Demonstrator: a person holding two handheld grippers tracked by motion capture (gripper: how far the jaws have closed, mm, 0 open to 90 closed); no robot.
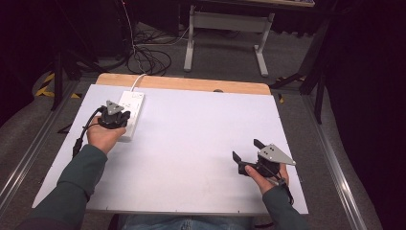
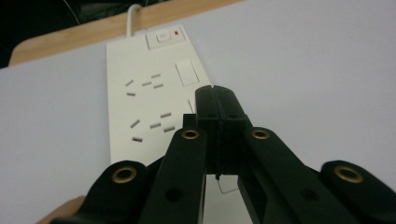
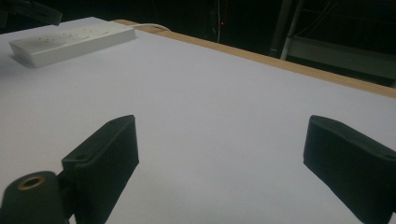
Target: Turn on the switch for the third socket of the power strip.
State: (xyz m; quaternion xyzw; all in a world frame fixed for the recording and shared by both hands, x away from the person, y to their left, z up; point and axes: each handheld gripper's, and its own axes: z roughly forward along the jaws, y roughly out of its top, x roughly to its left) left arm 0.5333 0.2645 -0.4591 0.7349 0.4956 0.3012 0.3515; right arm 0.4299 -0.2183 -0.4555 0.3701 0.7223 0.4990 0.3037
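No words, brands or numbers can be read anywhere. The one sign is a small power symbol on the square switch [image 2: 163, 36] at the twelve o'clock end of the white power strip [image 2: 140, 107], with a red dot just beside it at three o'clock.

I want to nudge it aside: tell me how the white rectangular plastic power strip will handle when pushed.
The white rectangular plastic power strip looks rigid and lies flat, so it should slide, not tip or roll. Its white cable runs off the table's far edge and may tug it askew.
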